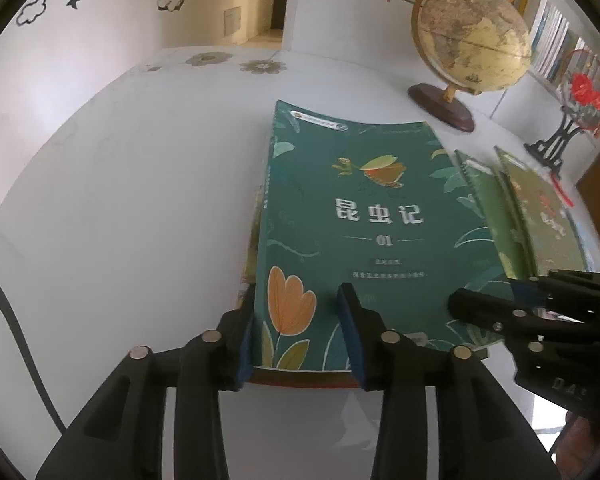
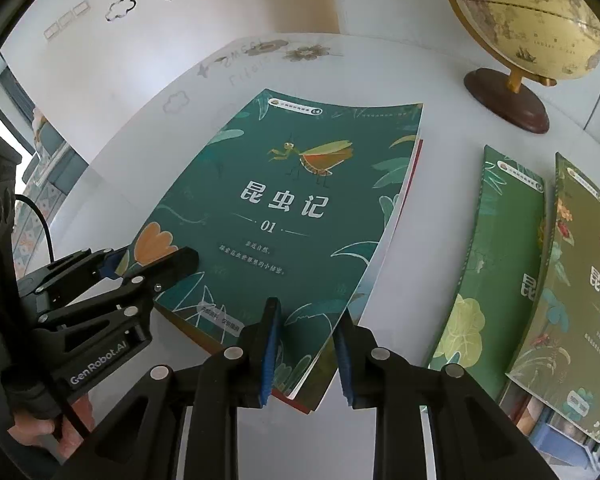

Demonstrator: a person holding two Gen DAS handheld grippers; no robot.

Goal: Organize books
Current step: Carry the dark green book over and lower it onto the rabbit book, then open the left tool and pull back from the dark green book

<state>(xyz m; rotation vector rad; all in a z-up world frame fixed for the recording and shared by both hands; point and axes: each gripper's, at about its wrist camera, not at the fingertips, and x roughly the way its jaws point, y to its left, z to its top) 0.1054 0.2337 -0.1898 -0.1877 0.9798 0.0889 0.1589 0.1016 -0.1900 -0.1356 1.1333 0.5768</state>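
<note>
A teal book (image 1: 360, 220) (image 2: 284, 208) with a mantis and an orange flower on its cover lies on top of a small stack on the white table (image 1: 140, 200). My left gripper (image 1: 298, 336) (image 2: 144, 264) is open, and the book's near left corner sits between its fingers. My right gripper (image 2: 308, 344) (image 1: 496, 300) is shut on the near right corner of the same book, one finger on the cover and the other at the edge. Two green books (image 2: 500, 260) (image 2: 580, 280) lie overlapping to the right.
A globe (image 1: 472, 36) (image 2: 532, 12) on a brown base stands at the back right. A red fan ornament (image 1: 580, 92) on a black stand is beside it. Bookshelves line the far wall. A hand (image 2: 40, 436) holds the left gripper's handle.
</note>
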